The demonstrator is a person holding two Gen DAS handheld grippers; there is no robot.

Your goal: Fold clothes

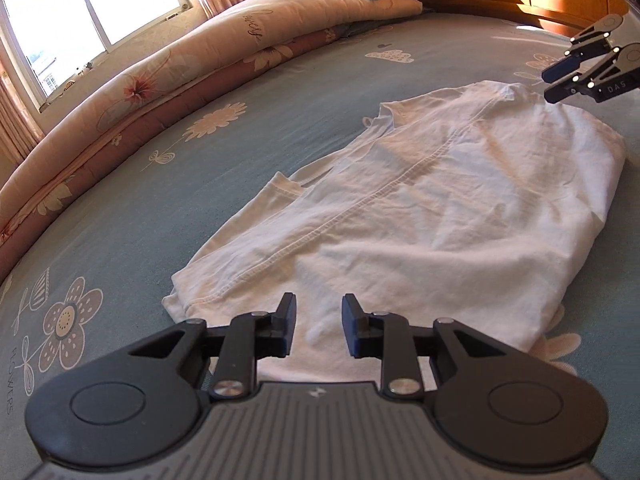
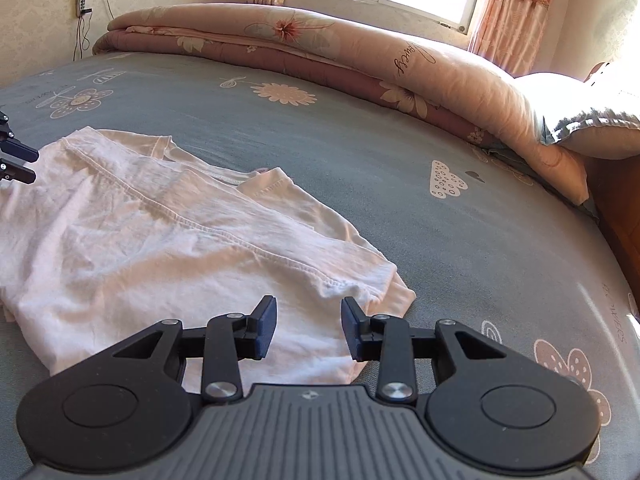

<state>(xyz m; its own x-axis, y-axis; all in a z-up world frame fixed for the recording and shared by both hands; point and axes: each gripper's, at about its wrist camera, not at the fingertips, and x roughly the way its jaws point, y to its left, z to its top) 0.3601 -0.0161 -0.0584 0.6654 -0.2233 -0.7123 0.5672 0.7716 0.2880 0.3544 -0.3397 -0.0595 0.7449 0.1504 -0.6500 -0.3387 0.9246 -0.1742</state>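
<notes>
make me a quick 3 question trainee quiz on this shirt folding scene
1. True or false: the left gripper is clamped on the white shirt.
2. What lies along the far side of the bed sheet? A) rolled floral quilt B) laundry basket C) stack of books
3. Fill in: the right gripper hovers over the shirt with its jaws ____.

Key: 1 false, its jaws are apart with nothing pinched. 2 A, the quilt. 3 open.

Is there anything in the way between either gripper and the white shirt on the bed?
Nothing visible. The white shirt lies partly folded on the grey-blue sheet, with both the left gripper and the right gripper open just above its ends. The folded quilt lies well beyond it.
</notes>
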